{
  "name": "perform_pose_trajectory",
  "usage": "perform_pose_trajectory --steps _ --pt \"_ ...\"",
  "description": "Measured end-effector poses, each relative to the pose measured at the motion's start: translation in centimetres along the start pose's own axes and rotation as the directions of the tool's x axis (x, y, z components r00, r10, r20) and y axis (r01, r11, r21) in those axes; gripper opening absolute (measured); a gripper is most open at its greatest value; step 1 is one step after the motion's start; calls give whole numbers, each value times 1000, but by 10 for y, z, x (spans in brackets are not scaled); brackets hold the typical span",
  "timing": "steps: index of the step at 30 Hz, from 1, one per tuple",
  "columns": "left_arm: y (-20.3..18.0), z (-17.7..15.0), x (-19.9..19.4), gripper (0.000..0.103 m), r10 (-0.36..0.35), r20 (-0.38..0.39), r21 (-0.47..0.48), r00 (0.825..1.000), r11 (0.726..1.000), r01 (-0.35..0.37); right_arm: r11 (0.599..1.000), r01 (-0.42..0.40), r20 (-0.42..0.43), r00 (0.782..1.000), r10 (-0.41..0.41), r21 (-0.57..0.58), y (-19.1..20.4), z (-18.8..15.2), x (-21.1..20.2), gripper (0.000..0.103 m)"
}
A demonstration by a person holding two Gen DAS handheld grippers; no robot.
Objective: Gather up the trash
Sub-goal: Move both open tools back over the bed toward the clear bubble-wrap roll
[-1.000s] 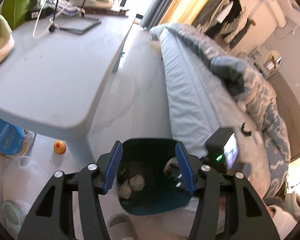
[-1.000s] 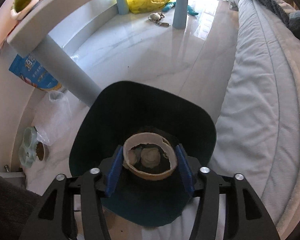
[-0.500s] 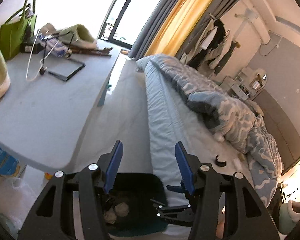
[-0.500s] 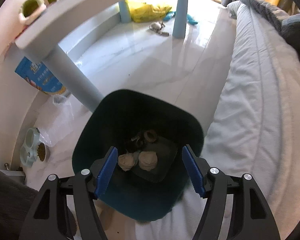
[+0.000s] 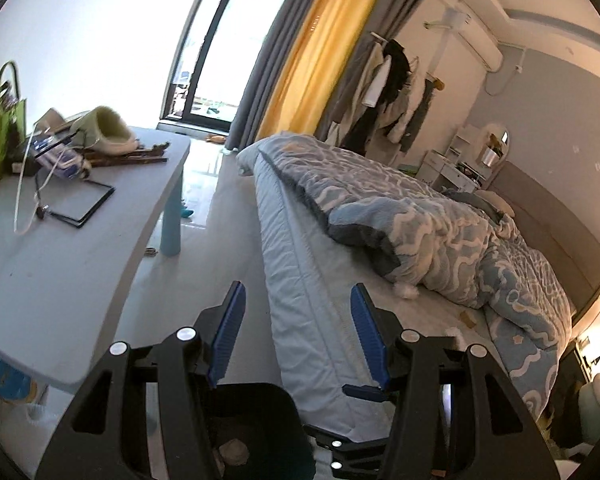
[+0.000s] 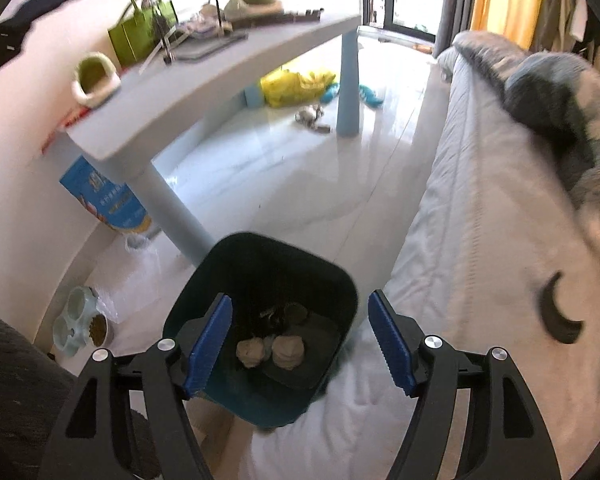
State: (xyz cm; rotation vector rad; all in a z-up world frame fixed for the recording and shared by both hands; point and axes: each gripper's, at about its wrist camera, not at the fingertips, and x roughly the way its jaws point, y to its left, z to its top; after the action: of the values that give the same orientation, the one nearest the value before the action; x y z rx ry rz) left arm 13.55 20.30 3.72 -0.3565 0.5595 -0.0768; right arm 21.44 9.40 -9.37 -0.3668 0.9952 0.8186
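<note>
Both the left tongs (image 5: pixel 296 336) and the right tongs (image 6: pixel 300 344) stand spread and empty, the right widening, above the dark teal plastic bin (image 6: pixel 204 304) at the bed's (image 6: pixel 480 216) edge, where crumpled tissue wads (image 6: pixel 270 350) lie for collection.

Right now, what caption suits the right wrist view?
Right gripper, jaws opening and empty, above a dark bin holding crumpled paper beside the bed.
</note>
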Motion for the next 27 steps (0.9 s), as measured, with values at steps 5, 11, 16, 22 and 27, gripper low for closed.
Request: perform_pose_trajectory --steps 5,11,16,22,27 --pt "-26 -3 17 59 -20 -13 35 1000 999 20 1000 -10 75 997 9 13 -21 -9 -33 75" --pt "-65 -6 31 68 -56 7 79 998 995 55 998 16 122 992 -23 57 -52 -23 -61 76" --pt "-90 -10 44 75 -72 9 117 997 991 70 994 39 165 985 -56 101 -78 -35 -81 77" --pt "-112 -19 65 75 -81 -27 141 996 986 84 977 66 200 974 -108 204 -125 -55 -102 78" --pt "-136 -27 78 77 -92 -43 181 995 979 98 957 77 230 962 -144 280 -158 -72 -119 78"
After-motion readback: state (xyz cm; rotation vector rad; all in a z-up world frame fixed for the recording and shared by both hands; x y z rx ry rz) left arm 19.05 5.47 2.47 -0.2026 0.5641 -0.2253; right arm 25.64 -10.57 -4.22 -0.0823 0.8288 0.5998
